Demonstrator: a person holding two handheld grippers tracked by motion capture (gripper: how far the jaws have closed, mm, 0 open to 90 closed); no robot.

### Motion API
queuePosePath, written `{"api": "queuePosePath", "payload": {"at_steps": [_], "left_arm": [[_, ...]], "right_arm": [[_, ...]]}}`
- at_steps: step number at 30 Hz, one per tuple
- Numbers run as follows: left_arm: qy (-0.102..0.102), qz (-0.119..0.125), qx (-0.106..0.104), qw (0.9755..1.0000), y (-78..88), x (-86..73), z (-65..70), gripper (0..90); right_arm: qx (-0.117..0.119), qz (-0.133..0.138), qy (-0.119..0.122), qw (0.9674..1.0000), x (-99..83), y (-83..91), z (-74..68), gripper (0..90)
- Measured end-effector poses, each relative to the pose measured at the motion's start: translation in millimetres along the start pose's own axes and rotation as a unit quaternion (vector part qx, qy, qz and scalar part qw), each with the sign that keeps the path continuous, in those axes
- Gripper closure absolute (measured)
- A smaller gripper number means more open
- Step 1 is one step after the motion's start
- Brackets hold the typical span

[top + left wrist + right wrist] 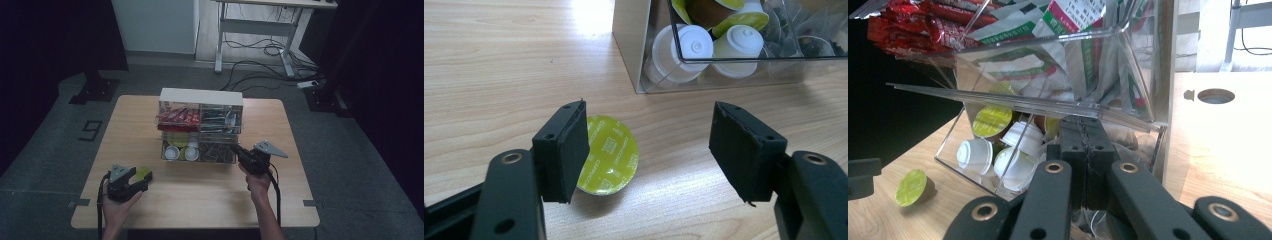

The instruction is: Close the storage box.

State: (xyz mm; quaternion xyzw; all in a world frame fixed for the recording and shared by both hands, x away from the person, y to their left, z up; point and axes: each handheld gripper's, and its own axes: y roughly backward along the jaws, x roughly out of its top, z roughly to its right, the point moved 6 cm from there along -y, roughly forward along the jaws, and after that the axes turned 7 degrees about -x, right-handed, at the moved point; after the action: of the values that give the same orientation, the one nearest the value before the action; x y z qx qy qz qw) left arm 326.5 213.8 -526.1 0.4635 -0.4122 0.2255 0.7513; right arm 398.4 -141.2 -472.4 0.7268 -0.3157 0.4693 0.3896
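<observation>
A clear organiser (201, 131) is sitting mid-table, its drawers sorting sachets and capsules. The right gripper (239, 151), jaws pressed together, is reaching into the lower drawer, while the left gripper (141, 180), jaws spread wide, is hovering beside a green capsule (610, 155) lying loose on the table.

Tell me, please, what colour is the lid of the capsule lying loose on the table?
Lime green with small white print; the capsule shows best in the left gripper view.
</observation>
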Motion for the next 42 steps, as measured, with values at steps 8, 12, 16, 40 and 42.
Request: {"api": "queuePosePath", "payload": {"at_steps": [8,12,16,40,42], "left_arm": [[0.005,-0.005,-0.003,1.0000,-0.7,-3.2,1.1,32.3],[0.002,-0.012,-0.006,0.9999,-2.8,-5.2,3.2,32.3],[0.002,-0.012,-0.006,0.9999,-3.5,-5.3,4.6,32.0],[0.005,-0.019,-0.016,0.9997,-3.5,-7.0,8.7,31.8],[0.005,-0.019,-0.016,0.9997,-3.6,-7.2,9.1,31.8]], "right_arm": [[-0.005,-0.012,0.003,0.9999,-9.5,3.3,-1.0,89.0],[-0.009,-0.021,0.004,0.9997,-15.8,6.2,0.3,89.0],[-0.014,-0.027,0.007,0.9995,-21.6,7.4,2.2,89.0],[-0.031,-0.067,0.001,0.9972,-46.7,4.9,10.8,88.2],[-0.031,-0.075,-0.001,0.9967,-50.7,4.2,9.2,88.2]]}}
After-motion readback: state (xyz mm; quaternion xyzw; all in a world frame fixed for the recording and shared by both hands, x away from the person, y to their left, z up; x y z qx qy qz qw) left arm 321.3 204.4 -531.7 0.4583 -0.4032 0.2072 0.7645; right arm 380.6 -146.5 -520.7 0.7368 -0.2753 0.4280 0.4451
